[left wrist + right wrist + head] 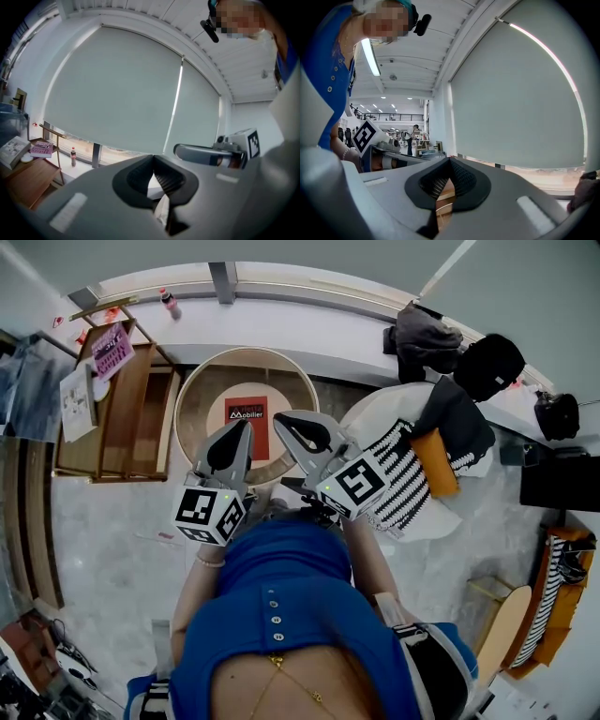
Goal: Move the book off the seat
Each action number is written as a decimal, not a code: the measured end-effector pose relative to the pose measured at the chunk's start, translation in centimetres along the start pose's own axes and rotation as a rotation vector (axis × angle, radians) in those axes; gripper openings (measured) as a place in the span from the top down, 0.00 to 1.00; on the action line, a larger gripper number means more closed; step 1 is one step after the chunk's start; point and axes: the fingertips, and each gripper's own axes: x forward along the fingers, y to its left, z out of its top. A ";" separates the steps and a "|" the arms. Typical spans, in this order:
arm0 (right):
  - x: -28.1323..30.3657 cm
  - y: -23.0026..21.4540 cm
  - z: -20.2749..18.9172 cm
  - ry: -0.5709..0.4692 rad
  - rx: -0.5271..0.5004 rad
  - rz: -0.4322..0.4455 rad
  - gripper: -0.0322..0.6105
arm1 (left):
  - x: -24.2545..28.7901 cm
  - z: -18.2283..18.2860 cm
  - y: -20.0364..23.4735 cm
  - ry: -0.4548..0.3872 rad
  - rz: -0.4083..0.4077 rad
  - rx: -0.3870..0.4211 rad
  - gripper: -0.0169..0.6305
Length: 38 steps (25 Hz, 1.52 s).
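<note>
A red book (247,418) lies flat in the middle of a round wooden seat (190,390) straight ahead of the person, seen only in the head view. My left gripper (246,425) hovers above the seat's near left part, shut and empty. Close beside it, my right gripper (278,416) is also shut with nothing held, its tip over the book's right edge. Both point roughly level toward the window. In the left gripper view my left gripper (153,157) has its jaws together, with the right gripper (211,154) alongside. The right gripper view shows my right gripper (450,160) shut too.
A wooden shelf (131,413) at the left carries a pink book (111,351) and a white booklet (77,399). A bottle (170,303) stands on the window sill. To the right is a white chair (375,413) with striped and orange cushions (436,462) and dark clothes (422,334).
</note>
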 end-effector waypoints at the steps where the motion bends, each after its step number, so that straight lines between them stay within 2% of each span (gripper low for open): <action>1: 0.0 0.0 0.0 0.001 -0.002 0.003 0.95 | 0.0 0.0 -0.1 0.002 0.002 0.004 0.97; 18: 0.1 0.7 -0.1 -0.002 0.006 0.058 0.95 | -0.3 -0.2 -0.8 0.003 0.039 0.017 0.97; 31: 1.2 2.9 -0.5 0.016 0.012 0.128 0.95 | -2.2 -0.5 0.7 -0.017 0.102 -0.016 0.97; 38: 1.3 2.6 -0.7 0.017 0.022 0.119 0.95 | -2.0 -0.6 0.9 -0.012 0.097 -0.013 0.97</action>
